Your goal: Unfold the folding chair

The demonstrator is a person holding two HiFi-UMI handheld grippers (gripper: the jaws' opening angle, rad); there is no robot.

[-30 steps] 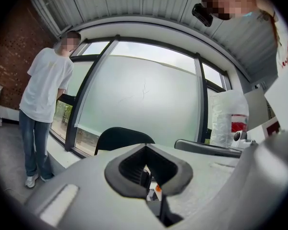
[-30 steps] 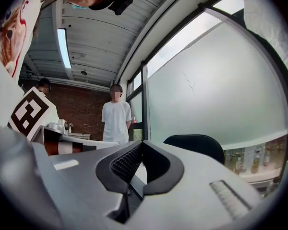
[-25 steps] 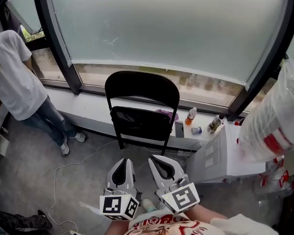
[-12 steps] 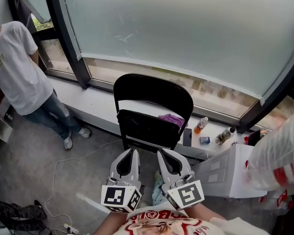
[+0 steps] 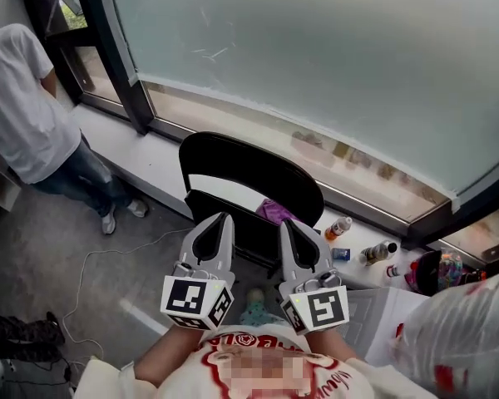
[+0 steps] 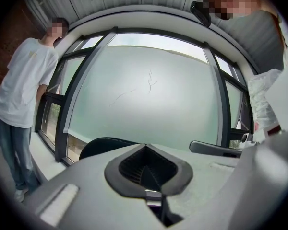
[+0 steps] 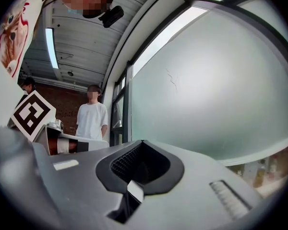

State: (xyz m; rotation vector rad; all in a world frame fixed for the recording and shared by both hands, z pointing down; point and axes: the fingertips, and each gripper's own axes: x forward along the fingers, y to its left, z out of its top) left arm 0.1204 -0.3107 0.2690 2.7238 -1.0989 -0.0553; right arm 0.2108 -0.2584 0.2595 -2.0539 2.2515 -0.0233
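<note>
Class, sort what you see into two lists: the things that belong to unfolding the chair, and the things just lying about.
Belong to the job:
folding chair
left gripper, shut, empty
right gripper, shut, empty

Just lying about:
purple cloth
small orange bottle
dark bottle
white cable on the floor
plastic bag

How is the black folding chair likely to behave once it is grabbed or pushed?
The folding chair looks like rigid painted metal, so it probably won't flex. Standing folded and nearly flat, it may tip or skid if pushed up high. The seat likely swings on its hinge when pulled.
</note>
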